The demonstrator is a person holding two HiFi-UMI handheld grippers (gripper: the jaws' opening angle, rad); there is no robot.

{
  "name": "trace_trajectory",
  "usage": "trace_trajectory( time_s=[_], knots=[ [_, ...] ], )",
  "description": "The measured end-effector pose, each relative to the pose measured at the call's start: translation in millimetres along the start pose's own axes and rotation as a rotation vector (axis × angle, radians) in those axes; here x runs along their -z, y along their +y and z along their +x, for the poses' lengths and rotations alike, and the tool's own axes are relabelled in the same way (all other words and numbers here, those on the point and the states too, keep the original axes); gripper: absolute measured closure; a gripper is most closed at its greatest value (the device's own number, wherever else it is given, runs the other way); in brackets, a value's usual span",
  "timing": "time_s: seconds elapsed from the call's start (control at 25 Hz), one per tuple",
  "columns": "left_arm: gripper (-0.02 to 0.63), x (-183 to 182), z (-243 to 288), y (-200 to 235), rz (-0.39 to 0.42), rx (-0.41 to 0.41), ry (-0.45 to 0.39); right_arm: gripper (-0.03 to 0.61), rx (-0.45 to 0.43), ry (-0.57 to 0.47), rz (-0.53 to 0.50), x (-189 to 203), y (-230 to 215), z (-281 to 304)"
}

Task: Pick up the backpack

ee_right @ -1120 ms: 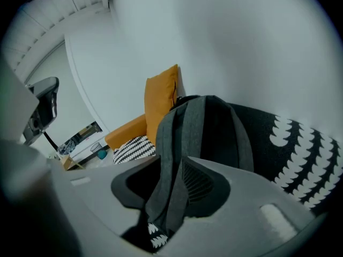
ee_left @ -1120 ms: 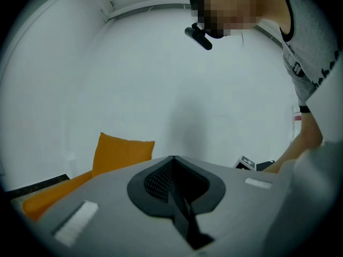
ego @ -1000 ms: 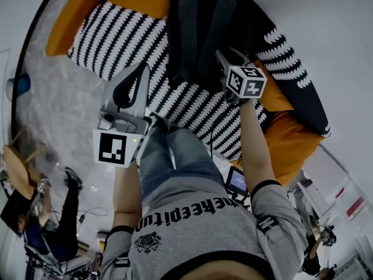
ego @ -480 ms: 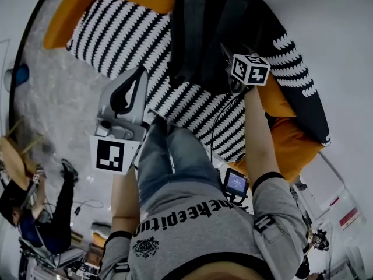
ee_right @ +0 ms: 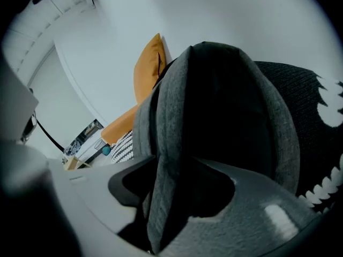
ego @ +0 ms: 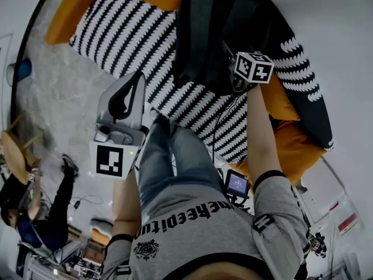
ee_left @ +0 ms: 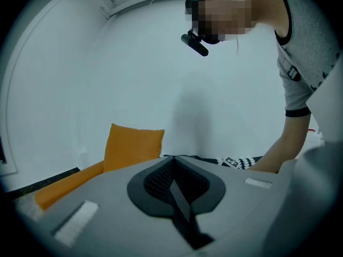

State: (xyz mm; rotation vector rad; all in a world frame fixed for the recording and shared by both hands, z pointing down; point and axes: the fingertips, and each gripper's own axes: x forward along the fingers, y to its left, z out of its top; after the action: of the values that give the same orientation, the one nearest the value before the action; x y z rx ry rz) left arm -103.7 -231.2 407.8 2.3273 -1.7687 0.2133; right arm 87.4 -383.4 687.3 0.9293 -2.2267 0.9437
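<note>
The dark backpack [ego: 210,34] lies on the striped blanket [ego: 128,34] over the orange sofa. My right gripper [ego: 228,54] is on its near end, marker cube just behind. In the right gripper view the backpack [ee_right: 225,106] fills the frame, and a grey strap [ee_right: 166,159] of it runs down between the jaws of my right gripper [ee_right: 174,173]. Those jaws have just been opening; they stand wide and do not pinch the strap. My left gripper [ego: 139,77] hangs shut and empty over the blanket's near edge, left of the backpack. In its own view the left gripper [ee_left: 174,159] points at a white wall.
An orange cushion [ee_left: 131,146] stands at the sofa's back. The sofa's orange seat [ego: 294,144] shows at right beside a dark patterned throw [ego: 306,98]. A small screen [ego: 237,182] hangs at my hip. Another person [ego: 35,214] sits on the grey floor [ego: 58,109] at lower left.
My right gripper has sunk farther onto the backpack's near end. The left gripper has dropped slightly and stays shut.
</note>
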Motion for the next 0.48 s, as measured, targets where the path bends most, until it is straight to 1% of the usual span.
trace_trajectory(
  time_s=[0.12, 0.16, 0.24, 0.32, 0.4, 0.48],
  knots=[
    [0.595, 3.8, -2.7, 2.4, 0.006, -0.004, 0.013, 0.402, -0.025, 0.027, -0.031, 6.5, 10.7, 12.0],
    [0.595, 5.6, -3.5, 3.3, 0.01, -0.006, 0.018, 0.418, -0.018, 0.029, -0.038, 8.0, 12.3, 16.4],
    [0.595, 7.6, -5.5, 4.6, 0.017, -0.01, 0.022, 0.472, 0.011, 0.014, -0.038, 8.2, 12.6, 19.8],
    [0.595, 4.6, -9.3, 4.7, 0.023, -0.014, 0.016, 0.541, 0.036, -0.022, -0.014, 5.7, 14.4, 12.5],
    [0.595, -1.5, -14.5, 3.9, 0.026, -0.011, 0.005, 0.551, 0.051, -0.06, 0.005, 1.3, 20.3, -1.2],
    [0.595, -10.0, -20.2, 2.5, 0.029, -0.007, -0.008, 0.552, 0.06, -0.084, -0.008, -5.1, 31.2, -15.4]
  ],
)
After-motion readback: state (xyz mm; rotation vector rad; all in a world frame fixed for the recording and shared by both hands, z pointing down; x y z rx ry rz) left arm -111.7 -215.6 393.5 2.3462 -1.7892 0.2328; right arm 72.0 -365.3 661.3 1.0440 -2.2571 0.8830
